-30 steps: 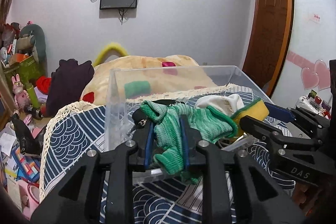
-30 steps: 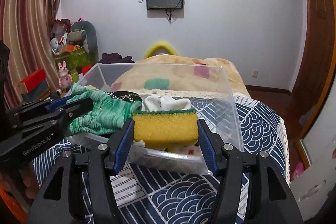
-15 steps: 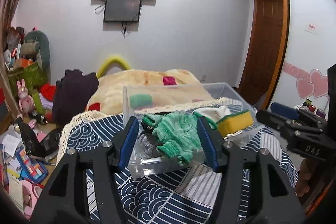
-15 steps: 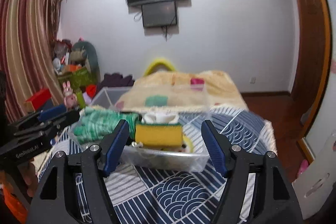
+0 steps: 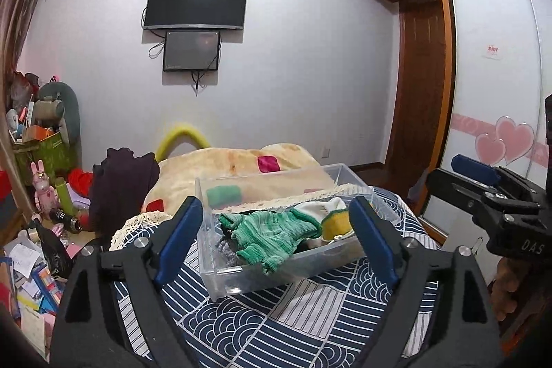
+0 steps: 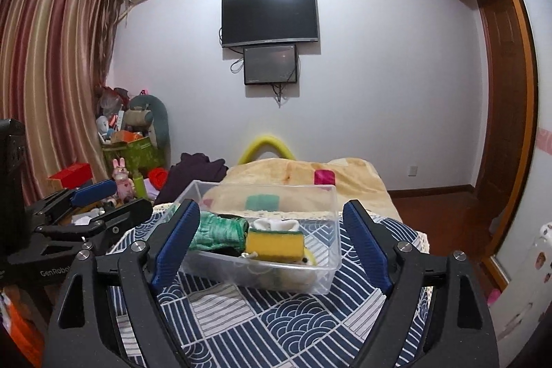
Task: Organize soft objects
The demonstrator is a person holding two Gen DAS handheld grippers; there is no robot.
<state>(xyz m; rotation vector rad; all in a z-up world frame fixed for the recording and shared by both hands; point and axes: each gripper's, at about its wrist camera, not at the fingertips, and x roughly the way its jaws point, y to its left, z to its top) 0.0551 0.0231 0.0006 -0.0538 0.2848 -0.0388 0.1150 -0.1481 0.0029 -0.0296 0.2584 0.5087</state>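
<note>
Both tools backed off, spread, empty; glove overhangs bin rim mid-frame, could slide out.

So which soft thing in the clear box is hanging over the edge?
The green knitted glove. Its cuff droops over the front wall of the clear box, while the yellow sponge and white sock stay inside.

1. Green knit glove: crumpled, draped over clear bin's near-left rim, ahead of left gripper.
2. Yellow sponge: green top, flat, ahead of right gripper.
3. White sock: bunched behind sponge.
</note>
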